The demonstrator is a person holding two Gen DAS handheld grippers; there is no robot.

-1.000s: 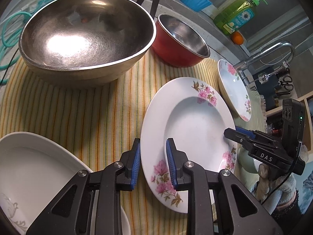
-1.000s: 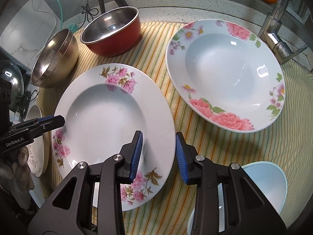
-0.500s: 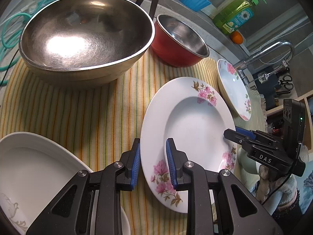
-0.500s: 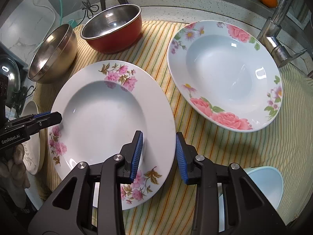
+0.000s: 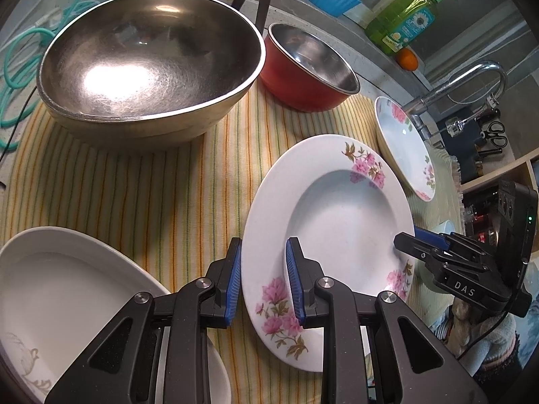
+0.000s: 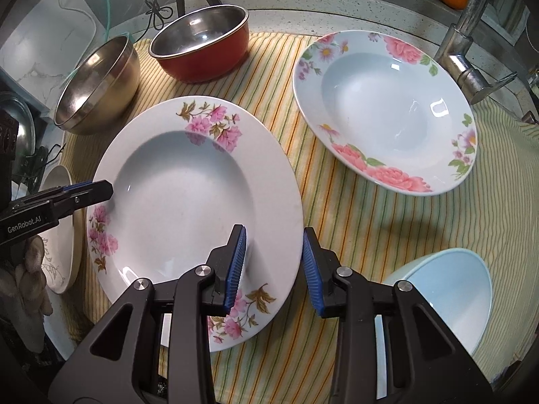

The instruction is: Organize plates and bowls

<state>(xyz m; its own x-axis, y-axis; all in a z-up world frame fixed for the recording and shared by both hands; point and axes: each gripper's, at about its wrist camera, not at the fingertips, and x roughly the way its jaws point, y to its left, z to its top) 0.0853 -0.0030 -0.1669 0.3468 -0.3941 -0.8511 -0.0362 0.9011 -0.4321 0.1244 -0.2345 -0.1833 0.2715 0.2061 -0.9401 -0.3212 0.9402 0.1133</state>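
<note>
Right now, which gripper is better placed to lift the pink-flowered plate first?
Neither clearly: both straddle its rim with open jaws. The left gripper brackets the pink-flowered plate at its left edge, the right gripper at the opposite edge. It probably takes both together.

A: Both views are evenly bright and sharp; fisheye bending curves the edges, with dark vignetted corners.

B: Overhead glare pools in the steel bowl (image 5: 145, 64); small highlights fleck the rose plate (image 6: 387, 107), which casts a soft shadow.
</note>
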